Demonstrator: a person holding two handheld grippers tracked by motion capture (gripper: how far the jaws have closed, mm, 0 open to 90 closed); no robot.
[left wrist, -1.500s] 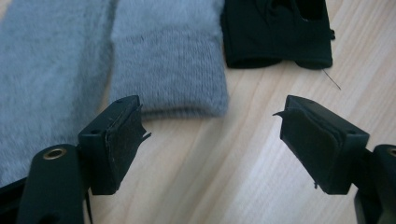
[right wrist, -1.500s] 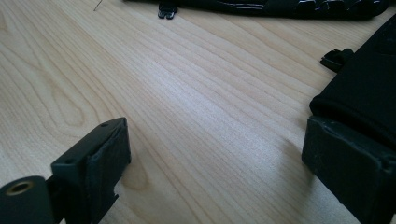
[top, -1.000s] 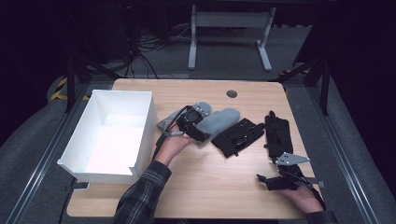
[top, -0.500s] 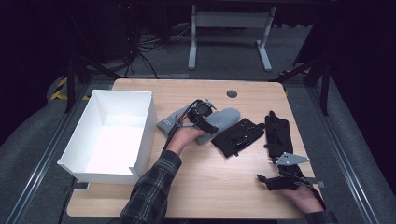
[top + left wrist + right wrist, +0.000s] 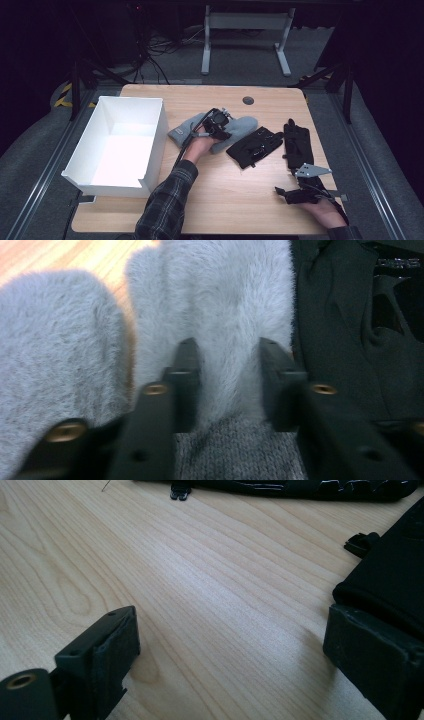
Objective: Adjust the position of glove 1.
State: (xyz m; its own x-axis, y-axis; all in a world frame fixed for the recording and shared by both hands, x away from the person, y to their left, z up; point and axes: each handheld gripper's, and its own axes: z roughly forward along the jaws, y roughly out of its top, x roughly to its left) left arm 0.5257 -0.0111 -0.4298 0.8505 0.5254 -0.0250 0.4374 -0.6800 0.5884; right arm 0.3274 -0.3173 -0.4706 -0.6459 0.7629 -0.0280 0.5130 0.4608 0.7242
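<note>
The left gripper point(image 5: 222, 385) is just closing on the grey mitten point(image 5: 220, 305), pinching only fluff that risks slipping out.

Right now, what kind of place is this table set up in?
Probably a lab or recording workspace: a wooden table on grey carpet, loose cables on the floor behind it, and a metal stand in a dark room.

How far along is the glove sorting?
Done: nothing; the white box holds no gloves. In hand: the left gripper has just been closing, pinching a fold of the grey mitten. Left: lift it, then two black gloves; the right gripper rests open.
</note>
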